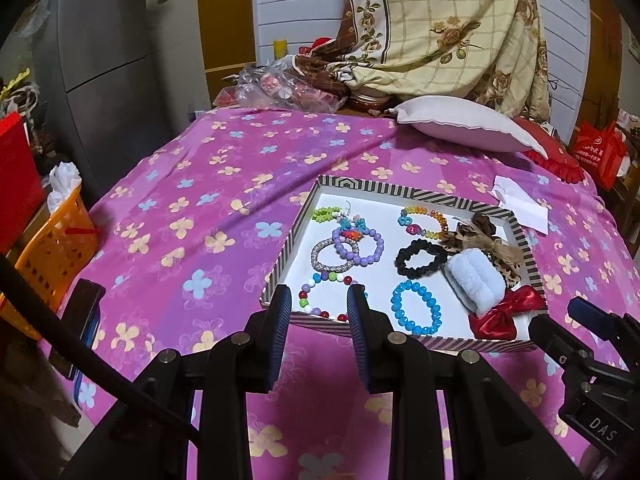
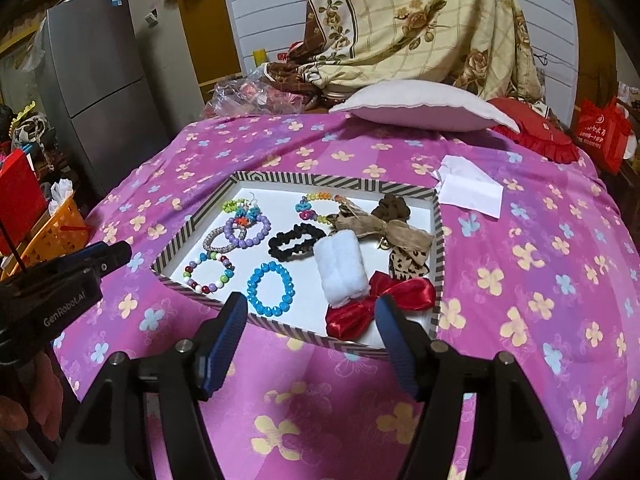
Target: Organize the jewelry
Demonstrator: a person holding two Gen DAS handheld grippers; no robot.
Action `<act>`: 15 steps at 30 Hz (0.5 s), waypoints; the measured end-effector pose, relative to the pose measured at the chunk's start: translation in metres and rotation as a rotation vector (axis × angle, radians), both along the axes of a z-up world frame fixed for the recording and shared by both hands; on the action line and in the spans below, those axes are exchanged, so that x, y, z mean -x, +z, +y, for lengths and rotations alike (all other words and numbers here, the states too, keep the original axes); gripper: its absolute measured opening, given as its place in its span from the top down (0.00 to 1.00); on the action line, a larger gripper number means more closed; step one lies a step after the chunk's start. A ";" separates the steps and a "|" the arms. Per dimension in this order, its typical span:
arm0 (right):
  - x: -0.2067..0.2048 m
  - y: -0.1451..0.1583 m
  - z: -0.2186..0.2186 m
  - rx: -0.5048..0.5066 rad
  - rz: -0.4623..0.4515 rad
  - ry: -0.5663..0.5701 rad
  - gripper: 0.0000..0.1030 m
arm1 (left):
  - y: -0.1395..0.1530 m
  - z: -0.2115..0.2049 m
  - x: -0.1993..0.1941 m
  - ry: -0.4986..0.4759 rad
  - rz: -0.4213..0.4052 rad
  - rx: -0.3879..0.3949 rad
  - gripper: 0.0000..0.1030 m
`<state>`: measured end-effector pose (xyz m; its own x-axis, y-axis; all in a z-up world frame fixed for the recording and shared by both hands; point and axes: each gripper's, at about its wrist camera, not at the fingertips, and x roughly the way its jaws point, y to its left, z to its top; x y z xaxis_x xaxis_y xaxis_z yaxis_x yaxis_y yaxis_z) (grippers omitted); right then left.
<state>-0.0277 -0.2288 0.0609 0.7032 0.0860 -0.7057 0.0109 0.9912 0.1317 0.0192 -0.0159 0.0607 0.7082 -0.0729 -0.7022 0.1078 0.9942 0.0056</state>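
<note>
Pink bedspread (image 2: pixel 520 280), one tray (image 2: pixel 192 224), six bracelets, both fingers parted, empty.

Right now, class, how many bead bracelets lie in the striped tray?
5: green at the far left corner, purple just nearer, rainbow far middle, mixed-colour near left, blue near middle. The cloth items may hide more.

Left claw (image 1: pixel 319 308) open, empty, above striped tray (image 1: pixel 416 188).

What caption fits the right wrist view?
Open right gripper above striped tray of bracelets and hair ties on a pink bedsheet.
</note>
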 end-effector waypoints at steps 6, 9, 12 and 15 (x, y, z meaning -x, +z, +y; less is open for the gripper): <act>0.001 0.004 0.000 -0.004 -0.009 -0.003 0.31 | 0.004 -0.001 0.001 0.002 -0.010 -0.006 0.75; 0.000 0.004 0.000 -0.005 -0.007 -0.003 0.31 | 0.005 -0.002 0.001 0.001 -0.011 -0.010 0.75; 0.000 0.004 0.000 -0.006 -0.006 -0.003 0.31 | 0.005 -0.002 0.001 0.002 -0.012 -0.009 0.75; 0.000 0.004 0.000 -0.003 -0.006 -0.003 0.30 | 0.005 -0.003 0.001 0.002 -0.011 -0.010 0.75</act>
